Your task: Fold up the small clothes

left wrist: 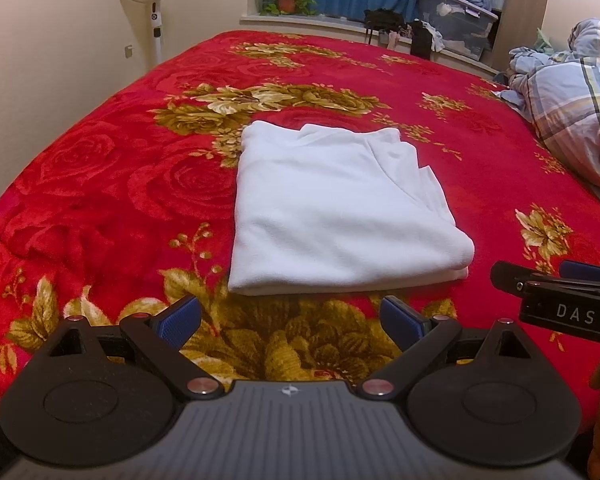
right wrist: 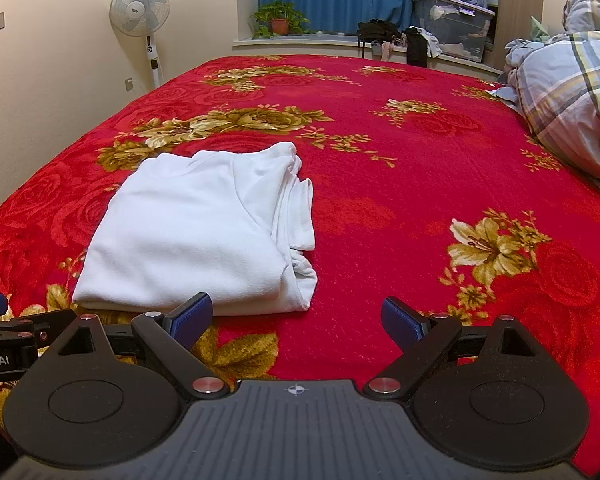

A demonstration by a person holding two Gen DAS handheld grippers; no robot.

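White knit cotton, soft and limp by the look of it: the small garment (left wrist: 340, 208) lies folded into a compact rectangle on the red floral blanket (left wrist: 100, 184), near the front edge of the bed. Its layered hems and a tucked sleeve stack up along the right side, seen clearly in the right wrist view (right wrist: 196, 224). It seems light and will likely sag or unfold if lifted by a single layer, so the safest hold would be a pinch through all layers at the thick near fold or at both near corners.

The left gripper (left wrist: 292, 320) hovers just short of the near edge, jaws spread wide and holding nothing. The right gripper (right wrist: 296, 320) is likewise spread and empty, over bare blanket just right of the garment.

Farther off are a plaid quilt (right wrist: 572, 92), a standing fan (right wrist: 140, 4) and a potted plant (right wrist: 280, 20).
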